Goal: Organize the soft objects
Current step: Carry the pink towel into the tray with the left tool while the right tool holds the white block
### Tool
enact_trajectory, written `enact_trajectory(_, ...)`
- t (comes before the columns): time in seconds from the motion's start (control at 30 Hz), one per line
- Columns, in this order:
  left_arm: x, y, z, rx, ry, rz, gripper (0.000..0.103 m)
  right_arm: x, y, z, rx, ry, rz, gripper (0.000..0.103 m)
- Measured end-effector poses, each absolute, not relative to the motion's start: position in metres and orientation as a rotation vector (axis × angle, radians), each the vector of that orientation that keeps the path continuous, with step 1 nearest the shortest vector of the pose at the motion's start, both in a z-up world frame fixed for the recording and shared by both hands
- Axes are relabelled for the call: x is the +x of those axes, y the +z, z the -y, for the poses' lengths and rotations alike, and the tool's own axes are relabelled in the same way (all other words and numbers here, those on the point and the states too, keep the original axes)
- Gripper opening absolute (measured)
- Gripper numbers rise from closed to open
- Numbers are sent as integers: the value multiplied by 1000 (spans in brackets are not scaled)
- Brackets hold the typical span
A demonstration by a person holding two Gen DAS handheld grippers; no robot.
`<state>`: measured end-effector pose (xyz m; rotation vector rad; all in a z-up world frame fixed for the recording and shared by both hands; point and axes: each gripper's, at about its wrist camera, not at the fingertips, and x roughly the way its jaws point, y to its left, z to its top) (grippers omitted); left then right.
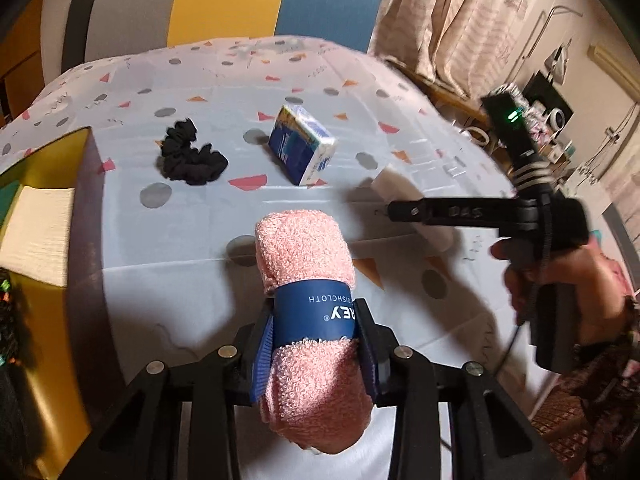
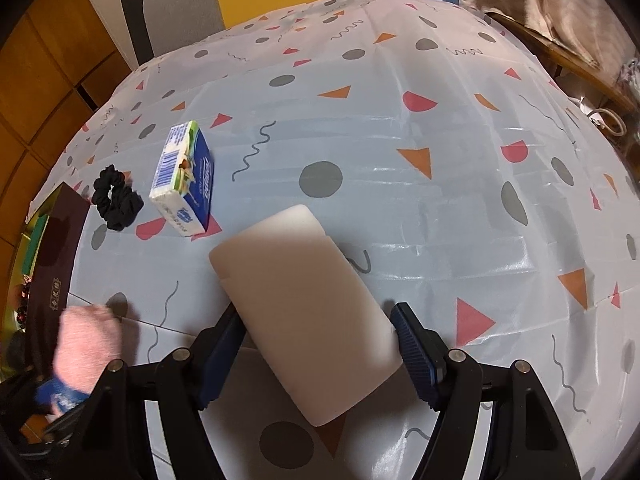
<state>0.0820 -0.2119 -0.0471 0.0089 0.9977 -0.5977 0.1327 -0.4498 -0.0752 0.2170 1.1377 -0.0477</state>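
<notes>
Table (image 2: 400, 120): covered by a pale cloth printed with grey discs, orange and pink triangles and squiggles; it carried every item below.
Box (image 1: 48, 184): gold-lined, dark-walled, at 9 o'clock of the table in the left wrist view; a cream pad and a green piece lay inside, the rest of its contents too dark to tell.
White sponge block (image 2: 304, 308): lay flat on the cloth, its near half between the right claw's fingers, its far end reaching toward 12 o'clock; the left finger touched or nearly touched its side, the right finger stood just beside its edge.
Right gripper (image 2: 318, 356): spread wide around the sponge block, blue pads facing inward, not pressing it; in the left wrist view it appeared at 3 o'clock with the person's hand (image 1: 560, 280) on its handle.
Pink rolled dishcloth (image 1: 308, 312): bound by a blue paper band, pinched at the band between the left claw's fingers, its free end pointing toward 12 o'clock above the cloth.
Left gripper (image 1: 316, 344): closed on the dishcloth roll, both pads pressed against its sides.
Tissue pack (image 2: 184, 180): blue and white, resting near 10 o'clock of the sponge block, apart from it.
Black scrunchie (image 2: 116, 198): on the cloth just beside the tissue pack, at its 9 o'clock, between the pack and the box.
</notes>
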Motion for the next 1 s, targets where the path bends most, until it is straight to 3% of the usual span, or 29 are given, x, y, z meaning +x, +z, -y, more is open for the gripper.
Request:
enact_trajectory(0.53,78,-5,111,-82,-493,-903,36,120,-59,447,325,-42,-1065,74)
enact_trajectory(1.0,112,-50,48,-51,-310,-1014,39,117,-61,448,332,-57,-1064,74)
